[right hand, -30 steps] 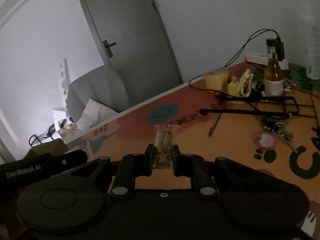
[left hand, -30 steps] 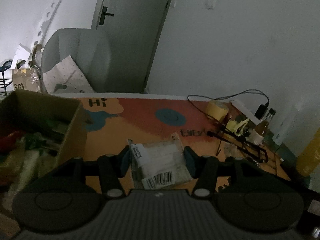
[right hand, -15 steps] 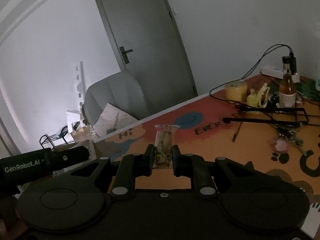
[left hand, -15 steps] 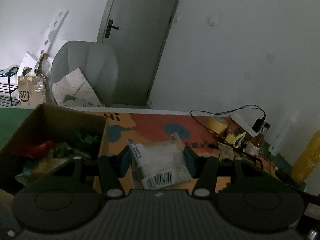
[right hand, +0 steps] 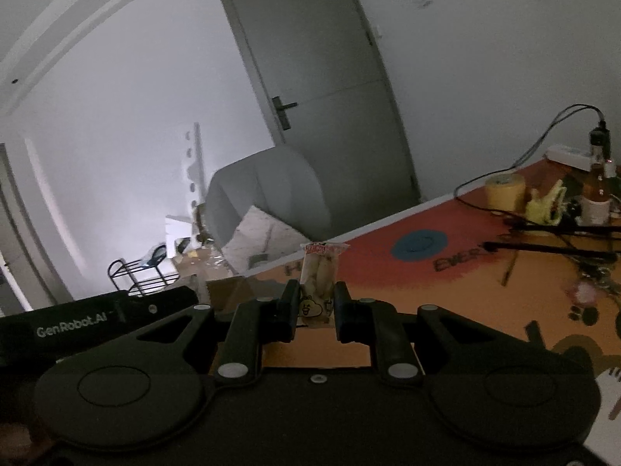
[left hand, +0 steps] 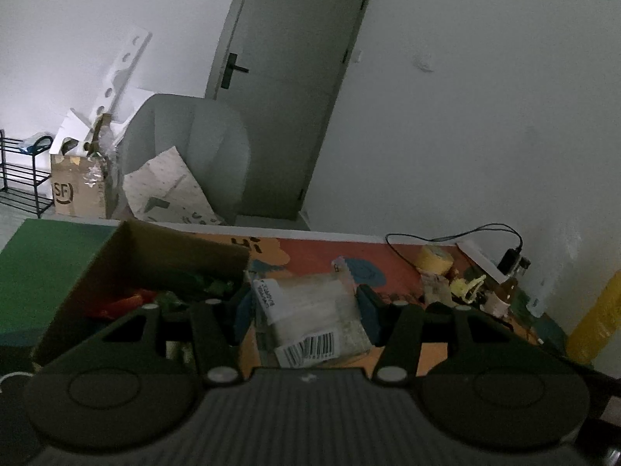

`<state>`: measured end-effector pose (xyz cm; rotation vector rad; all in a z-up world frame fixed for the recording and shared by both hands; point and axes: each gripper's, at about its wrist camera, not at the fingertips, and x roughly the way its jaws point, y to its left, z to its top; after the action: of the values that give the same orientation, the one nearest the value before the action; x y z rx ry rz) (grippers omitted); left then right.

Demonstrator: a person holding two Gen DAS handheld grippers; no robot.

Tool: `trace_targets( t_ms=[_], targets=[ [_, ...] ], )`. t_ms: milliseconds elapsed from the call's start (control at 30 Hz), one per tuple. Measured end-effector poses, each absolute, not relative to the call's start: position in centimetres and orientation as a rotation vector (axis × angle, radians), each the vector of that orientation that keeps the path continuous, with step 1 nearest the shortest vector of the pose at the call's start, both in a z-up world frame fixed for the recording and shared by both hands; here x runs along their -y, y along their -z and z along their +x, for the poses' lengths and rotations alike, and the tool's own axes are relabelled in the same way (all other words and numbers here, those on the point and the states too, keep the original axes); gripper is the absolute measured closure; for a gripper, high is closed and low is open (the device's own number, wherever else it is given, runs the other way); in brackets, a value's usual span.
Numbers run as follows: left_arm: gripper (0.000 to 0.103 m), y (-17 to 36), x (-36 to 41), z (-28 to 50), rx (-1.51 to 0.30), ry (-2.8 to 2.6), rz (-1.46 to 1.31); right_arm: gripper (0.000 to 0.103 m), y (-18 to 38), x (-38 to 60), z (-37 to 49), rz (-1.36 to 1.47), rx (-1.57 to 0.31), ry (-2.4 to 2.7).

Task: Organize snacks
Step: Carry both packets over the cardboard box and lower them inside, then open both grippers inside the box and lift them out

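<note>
My left gripper (left hand: 304,305) is shut on a clear snack packet (left hand: 310,318) with a white barcode label and holds it above the table. An open cardboard box (left hand: 128,272) with red and green snack packs inside lies just to its left. My right gripper (right hand: 315,303) is shut on a small upright snack packet (right hand: 319,275) with a red top and a cartoon figure. The left gripper's black body (right hand: 97,316) shows at the left of the right wrist view, with the box (right hand: 225,287) partly behind it.
An orange and red mat (right hand: 465,272) covers the table. At the right stand a yellow tape roll (right hand: 504,192), a bottle (right hand: 597,190), a black wire rack (right hand: 562,237), keys and cables. A yellow container (left hand: 594,318) stands far right. A grey chair (left hand: 186,155) is behind the table.
Both grippers have risen and tilted up with their packets held. The left one has moved left, so the box now shows from above and closer to its fingers.
</note>
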<state>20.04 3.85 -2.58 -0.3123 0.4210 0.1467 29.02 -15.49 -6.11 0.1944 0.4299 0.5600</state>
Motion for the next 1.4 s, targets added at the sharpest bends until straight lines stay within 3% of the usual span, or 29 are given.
trace_targets(
  t_ms=[933,1000,1067,1300,1400],
  targets=[
    [0.048,3.6,-12.9,16.8,-0.438,-0.308,-0.400,0.085,6.0,5.6,27.4,0.122,-0.525,-0.792],
    [0.048,3.9,-13.3,16.7,-0.442,-0.313,-0.405,0.075,6.2,5.1,27.4,0.110,-0.536,-0.802],
    [0.048,4.2,-13.6,16.8,-0.448,-0.317,-0.412,0.071,6.3,5.0,27.3,0.101,-0.536,-0.793],
    [0.046,4.9,-12.9,17.8,-0.492,-0.281,-0.398,0.062,6.8,7.1,27.9,0.140,-0.551,-0.717],
    [0.036,4.9,-12.2,18.1,-0.489,-0.302,-0.365,0.059,6.8,7.9,27.9,0.147,-0.544,-0.697]
  ],
)
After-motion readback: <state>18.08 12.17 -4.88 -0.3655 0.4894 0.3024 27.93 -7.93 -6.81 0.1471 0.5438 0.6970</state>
